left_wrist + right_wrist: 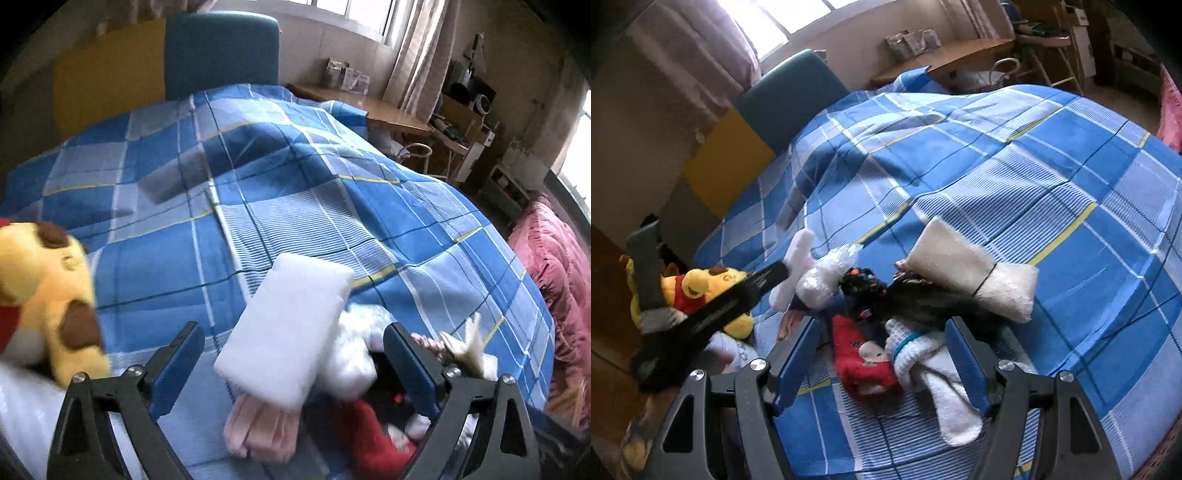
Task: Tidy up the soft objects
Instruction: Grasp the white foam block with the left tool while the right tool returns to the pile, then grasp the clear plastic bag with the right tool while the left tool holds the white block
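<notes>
A pile of soft things lies on the blue plaid bedspread [258,192]. In the left wrist view a white foam block [286,328] rests tilted between the open jaws of my left gripper [295,354], touching neither. A pink sock [264,432], a red sock [373,439] and white plush [354,354] lie under it. A yellow bear plush [44,295] sits at the left. In the right wrist view my right gripper [881,354] is open above a red sock [862,356] and a white sock [934,380]. A rolled cream towel [975,273], dark fabric [916,299] and the bear [709,295] lie beyond.
The left gripper's black arm [701,314] crosses the left of the right wrist view, over the bear. A teal and yellow headboard [221,51] stands at the far end. A wooden desk [369,107] with clutter is beside the bed. Pink bedding [554,277] lies at the right.
</notes>
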